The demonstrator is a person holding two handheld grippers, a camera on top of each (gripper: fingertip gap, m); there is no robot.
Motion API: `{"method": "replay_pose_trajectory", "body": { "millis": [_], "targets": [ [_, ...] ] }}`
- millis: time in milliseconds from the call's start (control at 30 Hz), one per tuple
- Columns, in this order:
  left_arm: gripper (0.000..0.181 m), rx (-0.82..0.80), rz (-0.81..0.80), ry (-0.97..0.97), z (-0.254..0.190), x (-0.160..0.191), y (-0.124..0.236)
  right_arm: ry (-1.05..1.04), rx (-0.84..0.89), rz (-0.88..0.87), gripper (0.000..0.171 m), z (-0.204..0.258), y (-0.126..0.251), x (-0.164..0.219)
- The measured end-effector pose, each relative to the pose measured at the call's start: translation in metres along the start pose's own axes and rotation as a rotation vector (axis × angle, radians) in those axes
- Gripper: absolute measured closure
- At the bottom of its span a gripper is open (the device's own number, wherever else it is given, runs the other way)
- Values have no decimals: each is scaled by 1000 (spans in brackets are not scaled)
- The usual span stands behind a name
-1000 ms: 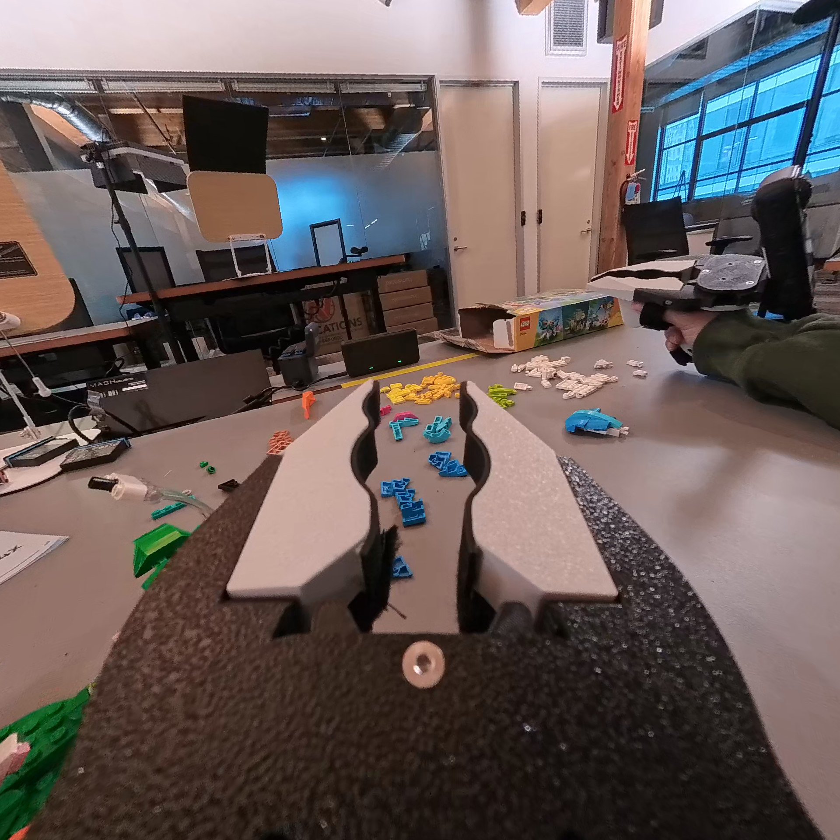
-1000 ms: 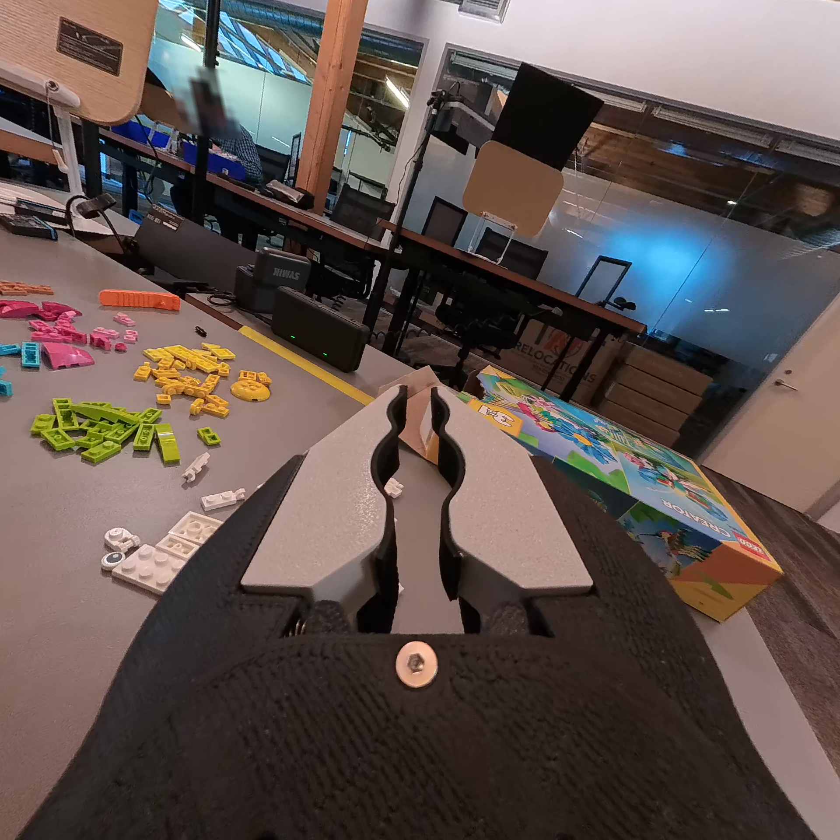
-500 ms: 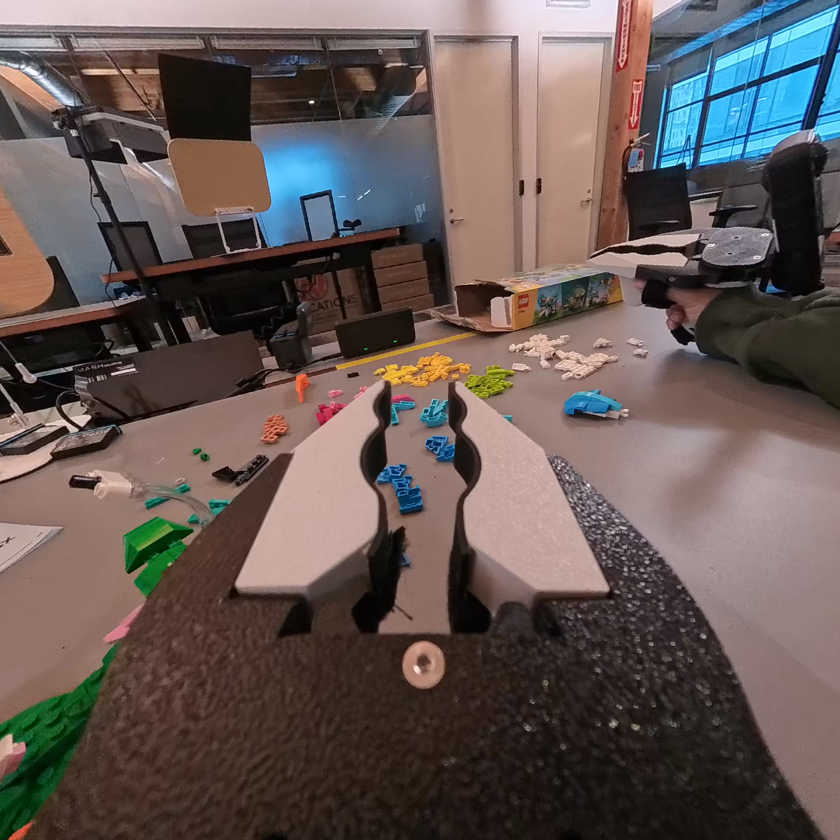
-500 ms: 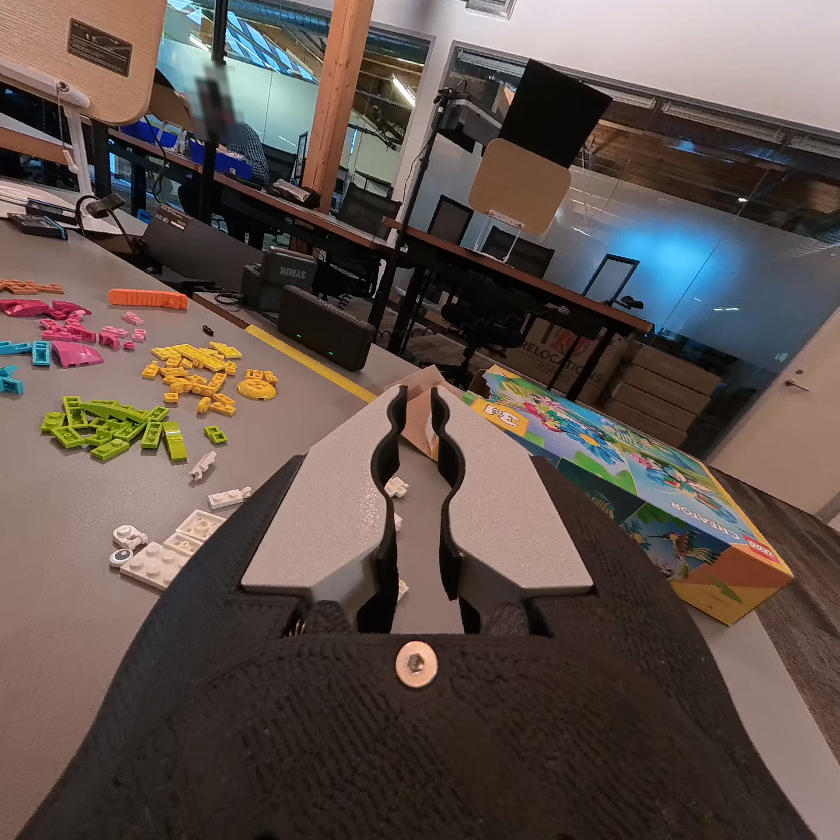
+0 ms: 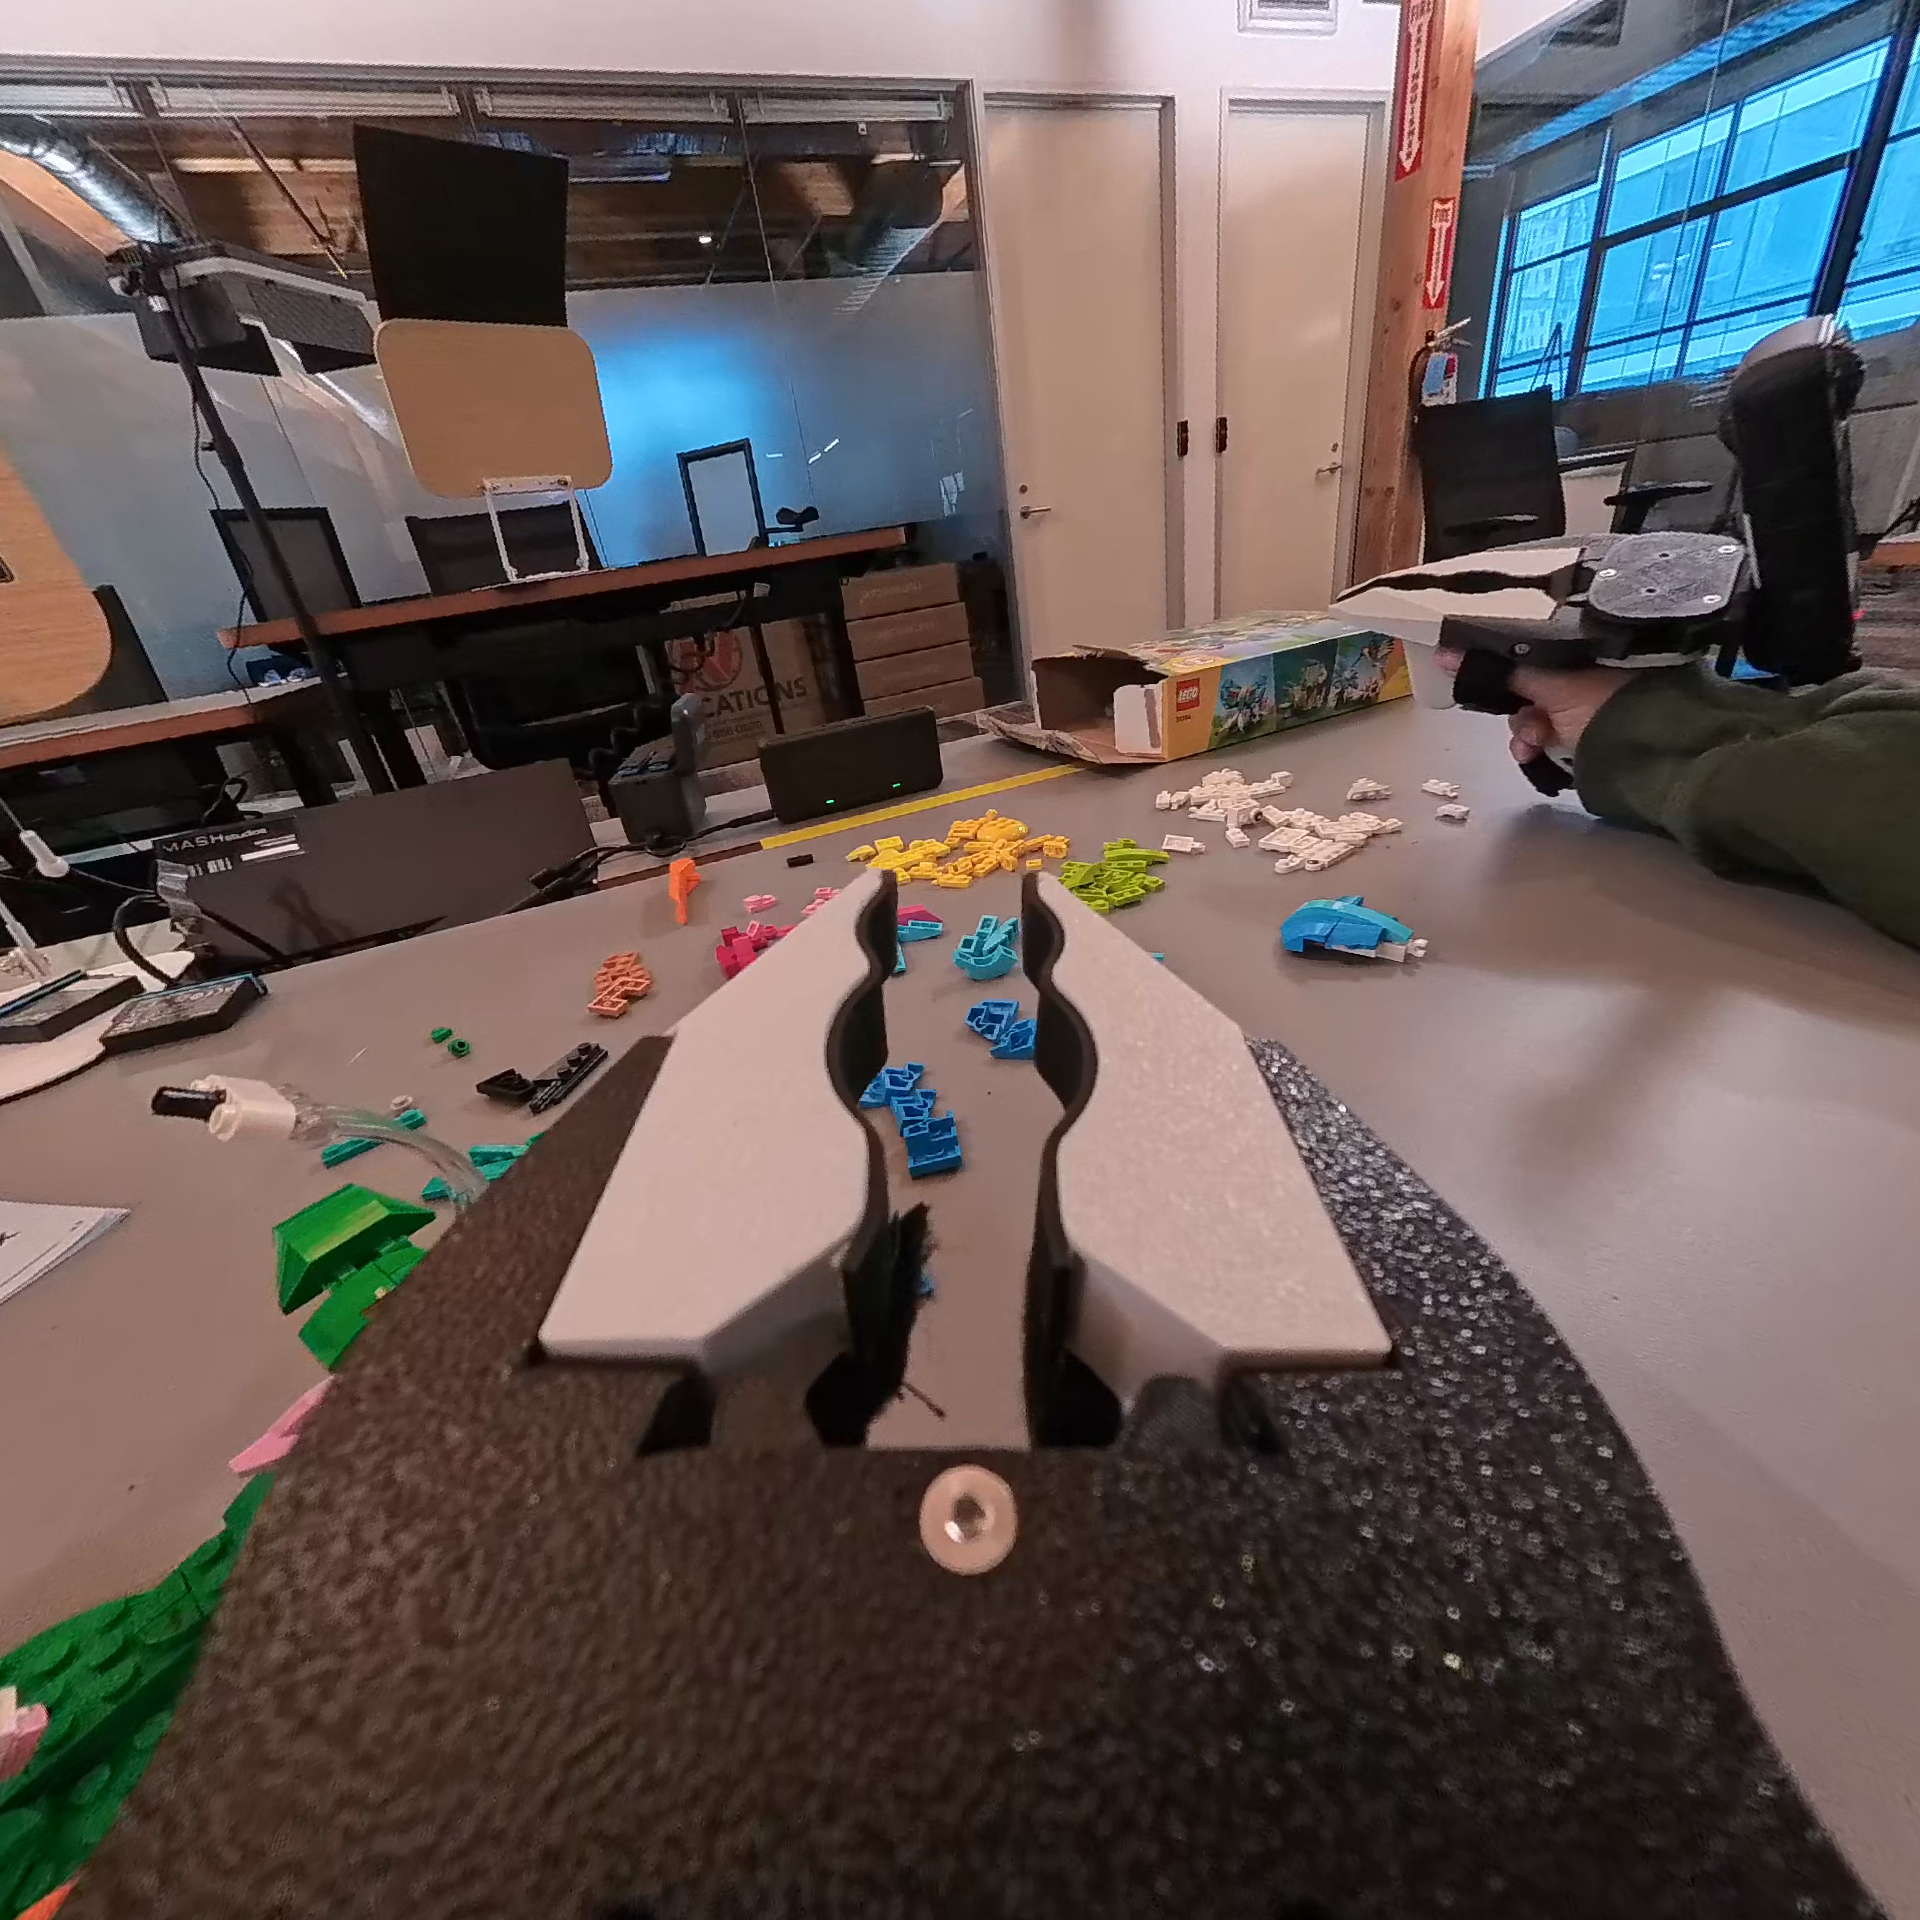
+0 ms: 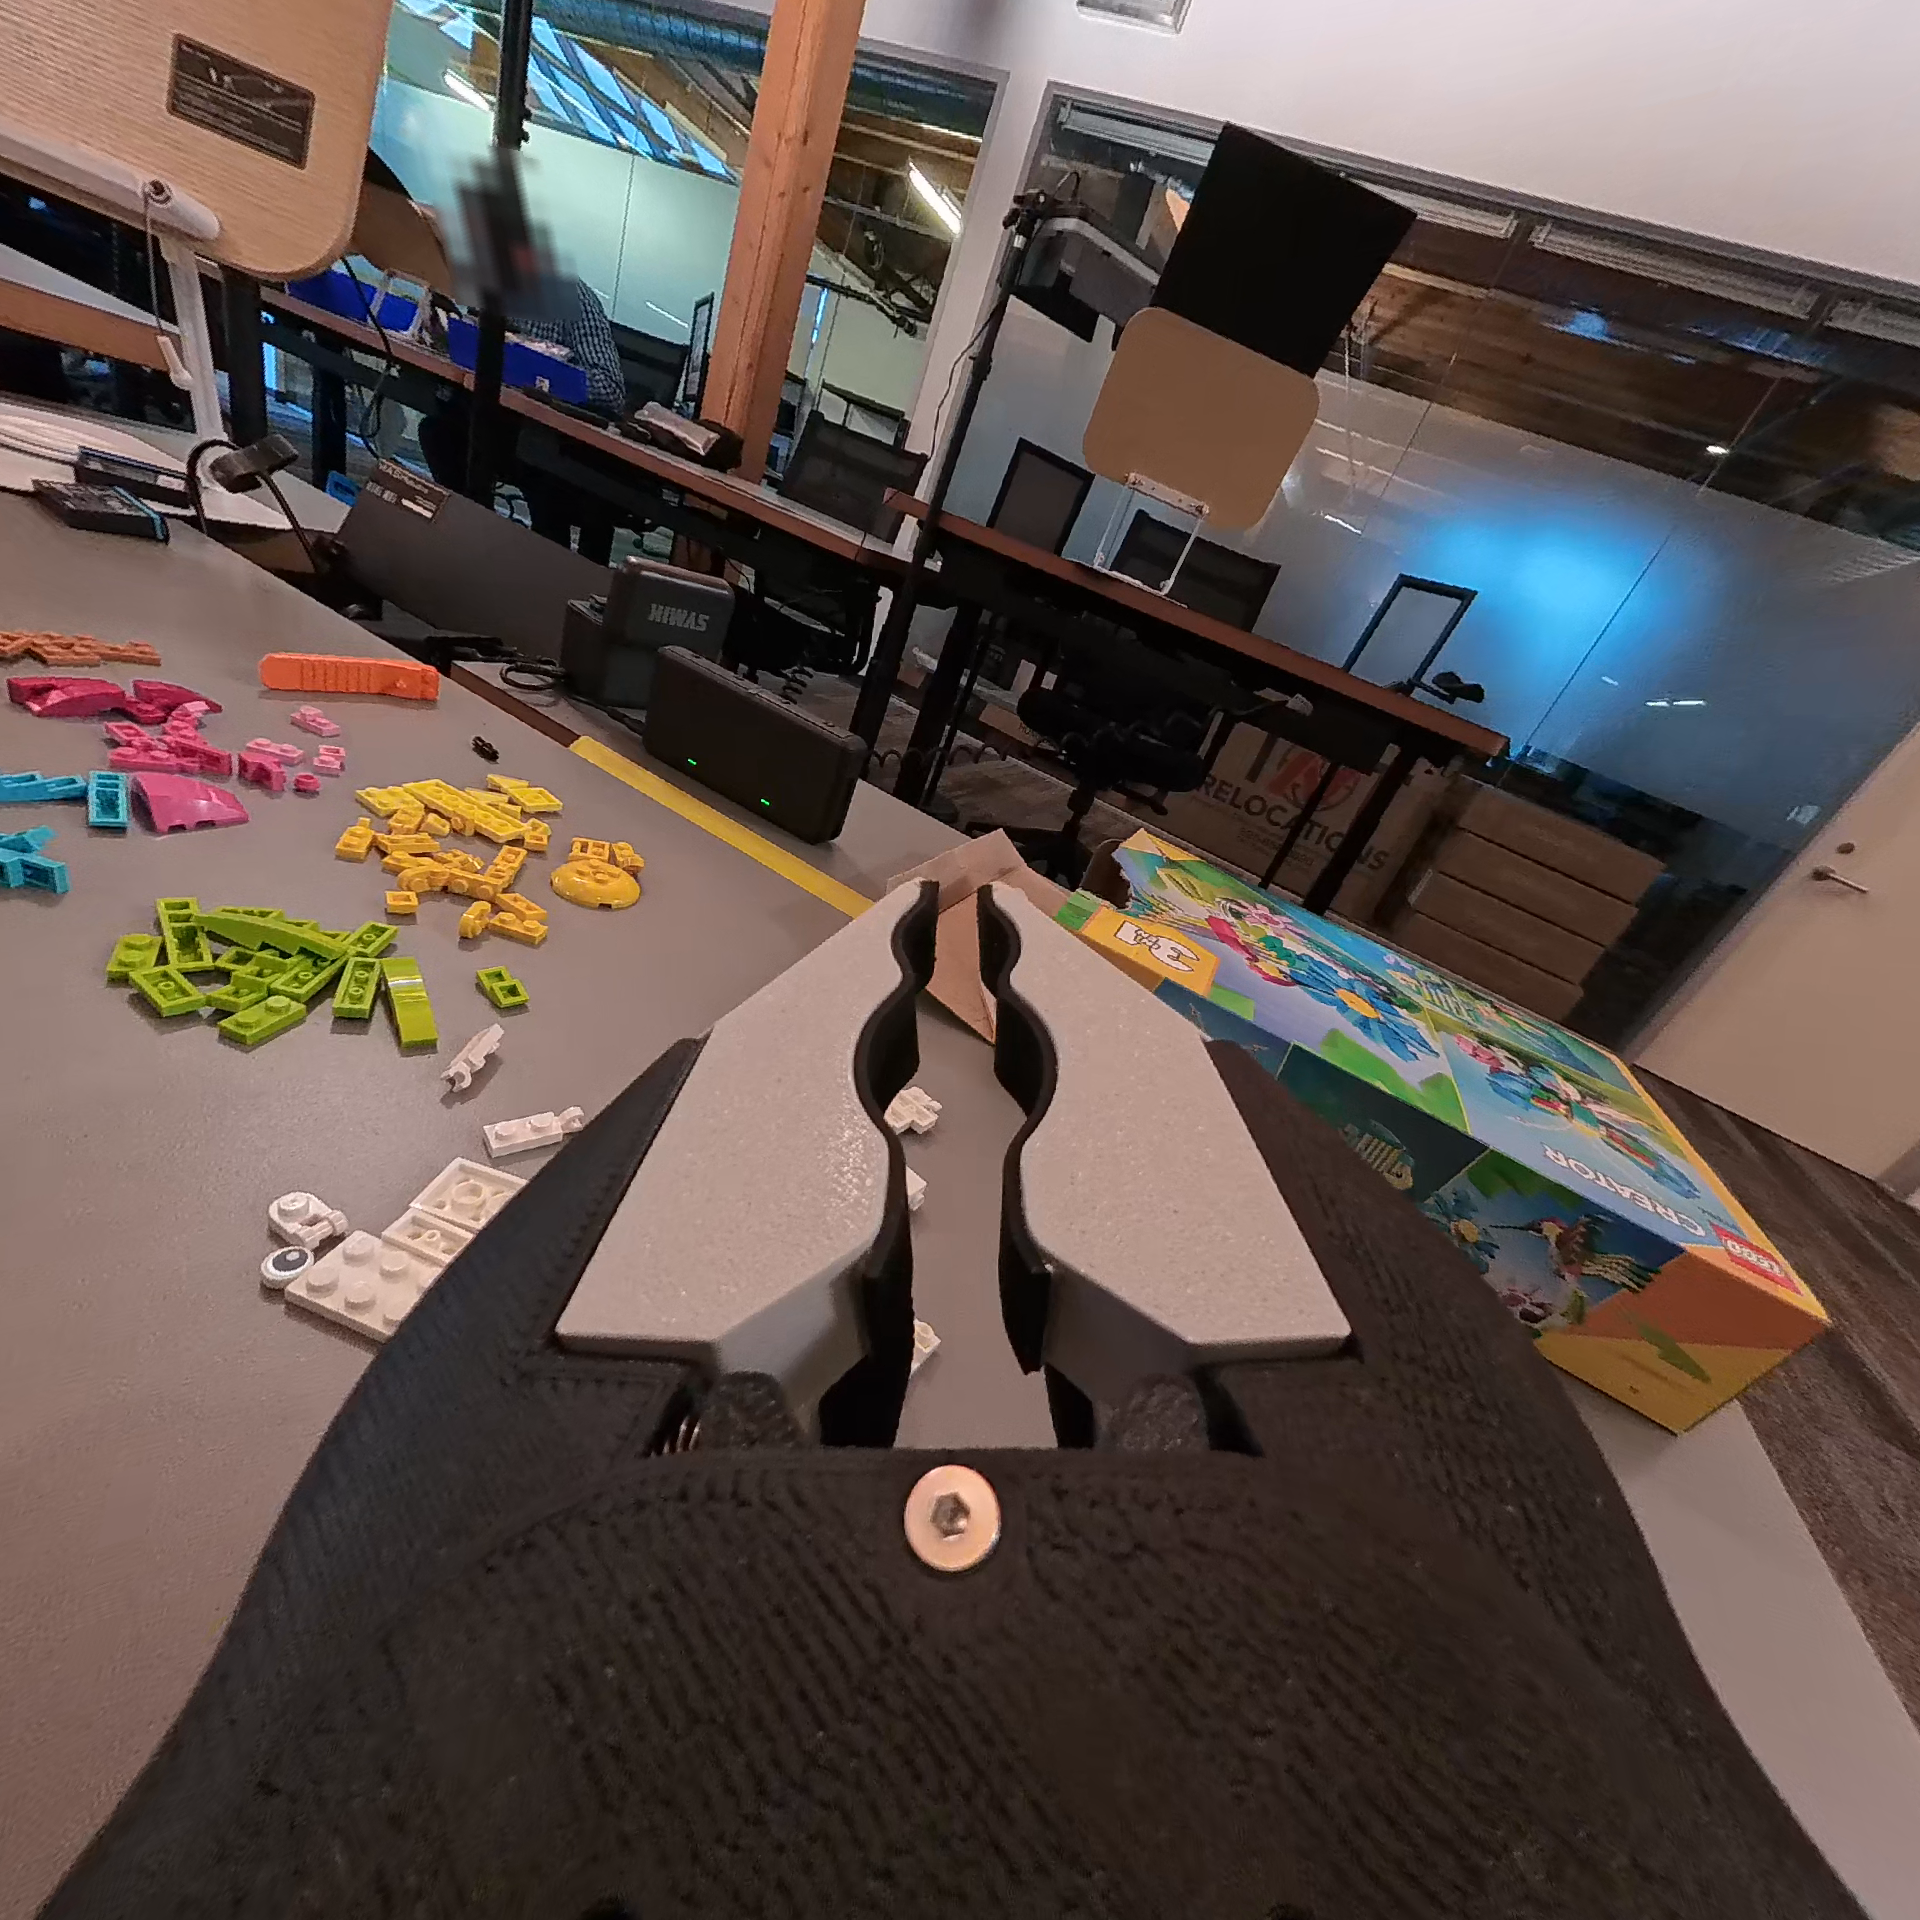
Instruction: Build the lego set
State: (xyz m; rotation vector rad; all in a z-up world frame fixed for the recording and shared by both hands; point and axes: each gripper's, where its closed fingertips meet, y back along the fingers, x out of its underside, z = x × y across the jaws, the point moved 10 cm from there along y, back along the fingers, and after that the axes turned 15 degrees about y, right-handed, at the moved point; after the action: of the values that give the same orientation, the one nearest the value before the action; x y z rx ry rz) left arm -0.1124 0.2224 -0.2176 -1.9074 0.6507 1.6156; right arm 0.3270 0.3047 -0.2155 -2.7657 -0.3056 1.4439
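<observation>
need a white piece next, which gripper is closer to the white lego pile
Right. The right gripper hovers directly above the white lego pile, with white plates showing between and beside its fingers. The left gripper is farther back, over the blue pieces.

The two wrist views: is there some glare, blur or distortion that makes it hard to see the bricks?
Left wrist view: wide-angle bending at the edges; soft window glare on the grey table; the blue bricks are sharp, the green build at the corner is blurred. Right wrist view: tilted horizon, yet the yellow bricks and white bricks read clearly; a mosaic patch sits in the background.
</observation>
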Motion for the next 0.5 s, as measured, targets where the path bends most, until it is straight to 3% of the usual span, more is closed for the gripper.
{"method": "replay_pose_trajectory", "body": {
  "millis": [500],
  "targets": [
    [163, 8, -11, 5, 0, -1, 2, 16, -24, 10, 167, 3, -2, 0]
  ]
}}
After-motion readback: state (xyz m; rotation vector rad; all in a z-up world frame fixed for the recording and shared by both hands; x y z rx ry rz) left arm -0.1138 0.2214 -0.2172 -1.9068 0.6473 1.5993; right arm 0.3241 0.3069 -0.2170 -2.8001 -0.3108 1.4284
